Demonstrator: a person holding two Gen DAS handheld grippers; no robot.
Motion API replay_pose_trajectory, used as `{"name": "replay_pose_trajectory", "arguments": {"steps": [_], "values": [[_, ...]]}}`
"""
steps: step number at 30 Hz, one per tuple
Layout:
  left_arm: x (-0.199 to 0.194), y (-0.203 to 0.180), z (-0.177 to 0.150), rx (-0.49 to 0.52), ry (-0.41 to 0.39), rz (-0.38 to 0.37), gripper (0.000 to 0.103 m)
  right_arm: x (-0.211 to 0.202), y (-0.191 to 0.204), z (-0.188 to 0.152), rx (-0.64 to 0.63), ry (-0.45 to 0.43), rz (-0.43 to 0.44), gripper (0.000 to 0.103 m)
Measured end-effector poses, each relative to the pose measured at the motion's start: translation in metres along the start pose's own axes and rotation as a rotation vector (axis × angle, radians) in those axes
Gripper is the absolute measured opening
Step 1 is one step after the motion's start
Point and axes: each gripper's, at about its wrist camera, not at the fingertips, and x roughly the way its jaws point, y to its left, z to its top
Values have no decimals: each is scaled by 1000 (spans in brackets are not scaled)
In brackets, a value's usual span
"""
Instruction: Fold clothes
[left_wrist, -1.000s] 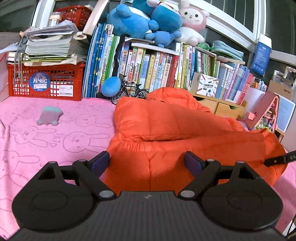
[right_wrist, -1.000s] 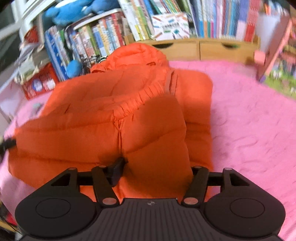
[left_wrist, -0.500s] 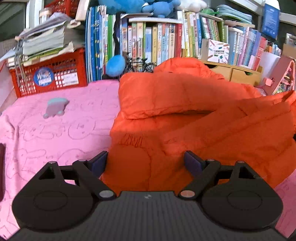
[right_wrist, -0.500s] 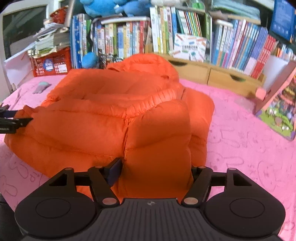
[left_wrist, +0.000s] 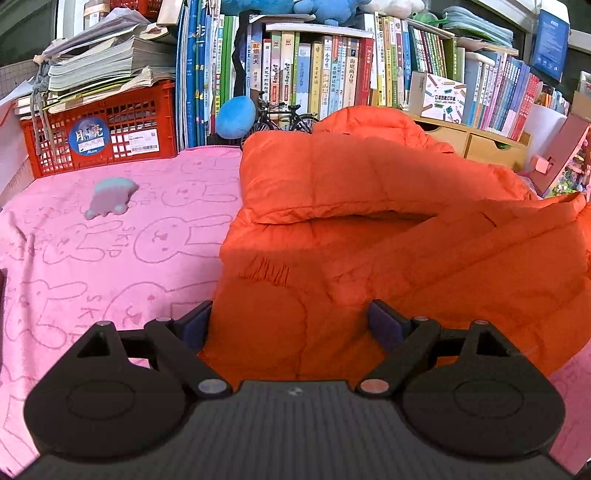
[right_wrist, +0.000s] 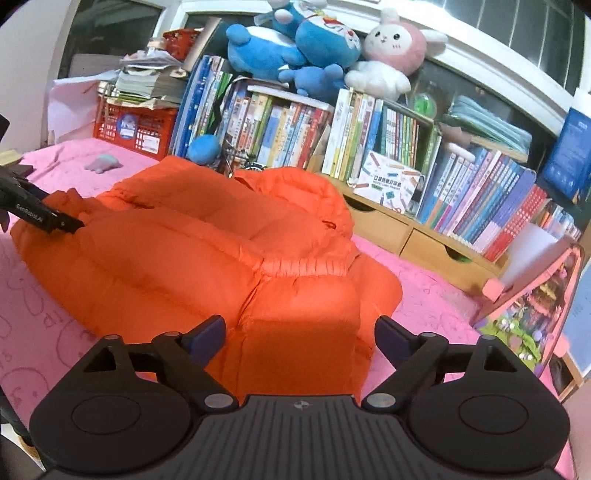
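Note:
An orange puffy hooded jacket (left_wrist: 369, 221) lies bundled in folds on a pink rabbit-print blanket (left_wrist: 110, 258), its hood toward the bookshelves. My left gripper (left_wrist: 290, 325) is open, its jaws wide apart at the jacket's near left corner, with orange fabric between them. From the right wrist view the jacket (right_wrist: 221, 251) shows a ribbed cuff on top. There the left gripper (right_wrist: 72, 223) touches the jacket's far left end. My right gripper (right_wrist: 299, 336) is open too, jaws spread around the jacket's near right corner.
A red crate (left_wrist: 110, 136) under stacked papers and rows of books (left_wrist: 314, 66) line the back. A small grey-teal toy (left_wrist: 110, 197) lies on the blanket. Wooden drawers (right_wrist: 424, 236), a toy bicycle (left_wrist: 284, 118) and a pink toy house (right_wrist: 535, 306) stand nearby.
Both grippers drew back and tilted up, so more shelf shows. The right jaws spread a little wider. The jacket's front layer now lies folded over the body.

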Motion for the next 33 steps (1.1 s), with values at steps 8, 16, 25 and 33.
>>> {"name": "replay_pose_trajectory", "arguments": {"steps": [8,16,25,33], "values": [[-17,18,1,-75,-27,18,89,52,2,3,103,77,12,52],[-29,35,2,-90,-73,-68,89,60,-10,-21,216,176,68,38],[-5,24,0,-148,-56,-59,77,32,-28,-21,245,120,129,58],[-2,12,-5,-113,-53,-74,78,59,-41,-24,376,100,186,74]]}}
